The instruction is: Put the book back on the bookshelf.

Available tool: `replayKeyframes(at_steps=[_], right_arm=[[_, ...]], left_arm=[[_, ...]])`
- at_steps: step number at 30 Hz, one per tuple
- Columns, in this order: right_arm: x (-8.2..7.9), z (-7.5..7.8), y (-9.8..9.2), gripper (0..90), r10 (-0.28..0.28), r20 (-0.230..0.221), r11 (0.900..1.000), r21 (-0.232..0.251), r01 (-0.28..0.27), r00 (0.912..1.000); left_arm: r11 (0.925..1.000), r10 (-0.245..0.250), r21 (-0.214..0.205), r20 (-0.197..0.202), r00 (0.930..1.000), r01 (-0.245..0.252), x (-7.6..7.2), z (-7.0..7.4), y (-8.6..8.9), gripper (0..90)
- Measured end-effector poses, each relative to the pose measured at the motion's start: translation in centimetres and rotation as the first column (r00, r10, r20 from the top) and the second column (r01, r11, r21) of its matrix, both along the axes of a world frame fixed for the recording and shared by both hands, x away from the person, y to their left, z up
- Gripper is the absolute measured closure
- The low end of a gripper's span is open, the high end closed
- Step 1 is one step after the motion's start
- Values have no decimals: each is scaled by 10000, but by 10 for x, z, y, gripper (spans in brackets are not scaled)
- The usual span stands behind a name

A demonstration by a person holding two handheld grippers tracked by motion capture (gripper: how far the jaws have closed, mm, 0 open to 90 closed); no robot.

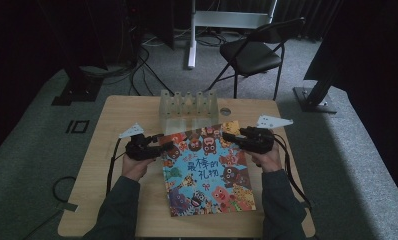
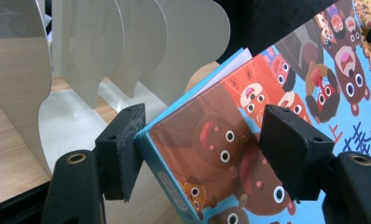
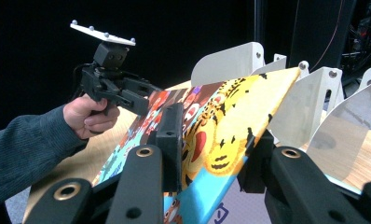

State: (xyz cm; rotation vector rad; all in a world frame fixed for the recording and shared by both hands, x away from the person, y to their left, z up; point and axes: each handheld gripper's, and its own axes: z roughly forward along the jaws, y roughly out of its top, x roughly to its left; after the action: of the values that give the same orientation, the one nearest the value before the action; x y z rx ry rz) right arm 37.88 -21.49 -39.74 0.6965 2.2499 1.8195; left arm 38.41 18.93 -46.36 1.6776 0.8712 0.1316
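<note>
A colourful picture book (image 1: 207,170) with cartoon animals lies on the wooden table (image 1: 112,185), its far edge raised toward the rack. My left gripper (image 1: 162,146) sits at the book's far left corner. In the left gripper view (image 2: 204,149) one pad touches the spine edge and the other rests on the cover (image 2: 221,121). My right gripper (image 1: 228,136) is at the far right corner. In the right gripper view (image 3: 214,144) one pad lies on the cover (image 3: 221,116) and the other sits under the book. The left gripper (image 3: 137,100) shows beyond it.
A white slotted book rack (image 1: 187,106) stands at the table's back edge, just behind the book; its dividers (image 2: 141,46) are close to the left gripper. A black folding chair (image 1: 252,55) and stand bases sit on the carpet beyond.
</note>
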Motion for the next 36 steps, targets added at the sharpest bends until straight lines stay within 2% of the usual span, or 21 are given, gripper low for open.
replayKeyframes(at_steps=[5,7,8,9,11,18,24,29,33,36], right_arm=[[1,1,-1,645,-114,-25,9998,-161,113,9999],[1,0,-2,634,-210,-9,9997,-150,210,9998],[1,0,-3,608,-589,35,9981,-201,589,9983],[2,-2,-3,606,-733,-20,9971,-220,732,9973],[4,-5,-5,622,-613,-167,9981,103,615,9980],[4,-4,-4,598,-867,-71,9961,133,867,9962],[4,-2,-5,558,-1182,39,9929,156,1181,9930],[3,1,-5,534,-1443,329,9895,105,1440,9890],[2,5,-2,506,-1718,580,9851,-9,1721,9834],[3,6,-2,502,-1822,673,9833,99,1819,9810]], left_arm=[[9999,14,-118,27,10000,-14,0,2,3,372],[9993,40,-376,105,9999,-36,0,3,7,417],[9993,64,-364,198,9998,-57,-1,4,8,460],[9994,67,-356,253,9997,-58,-2,5,8,472],[9996,40,-264,331,9994,-31,-3,8,8,492],[9985,162,-527,683,9975,-126,-7,18,12,558],[9988,207,-467,1269,9917,-149,-14,35,13,614],[9985,259,-511,1701,9851,-174,-16,47,13,651],[9982,279,-571,2054,9783,-165,-18,57,13,675],[9984,295,-540,2394,9705,-171,-20,65,13,693]])
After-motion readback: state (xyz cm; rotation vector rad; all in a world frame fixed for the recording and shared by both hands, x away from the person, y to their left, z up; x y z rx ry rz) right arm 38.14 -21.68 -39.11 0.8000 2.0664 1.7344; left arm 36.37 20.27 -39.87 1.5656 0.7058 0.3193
